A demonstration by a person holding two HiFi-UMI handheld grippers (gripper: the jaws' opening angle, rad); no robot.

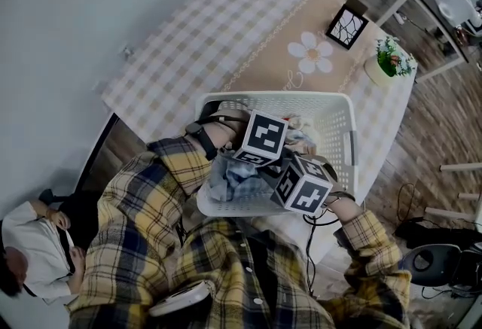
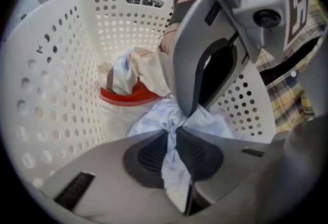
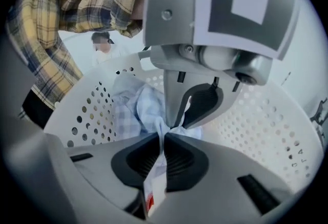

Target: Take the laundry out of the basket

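A white perforated laundry basket (image 1: 340, 105) stands on the table in front of me, with both grippers reaching down into it. My left gripper (image 2: 171, 140) is shut on a fold of a pale blue garment (image 2: 207, 121). My right gripper (image 3: 164, 142) is shut on the same pale blue cloth (image 3: 146, 110), and a white label with a red mark hangs between its jaws. The two grippers' tips nearly meet over the cloth. Behind it lie a cream cloth and a white piece with a red trim (image 2: 128, 98). From the head view, the marker cubes hide the jaws.
The basket sits near the front edge of a table with a checked cloth (image 1: 211, 26). A framed picture (image 1: 346, 25) and a small potted plant (image 1: 388, 60) stand at the far right. A seated person (image 1: 34, 252) is at lower left; a dark chair (image 1: 437, 263) is at the right.
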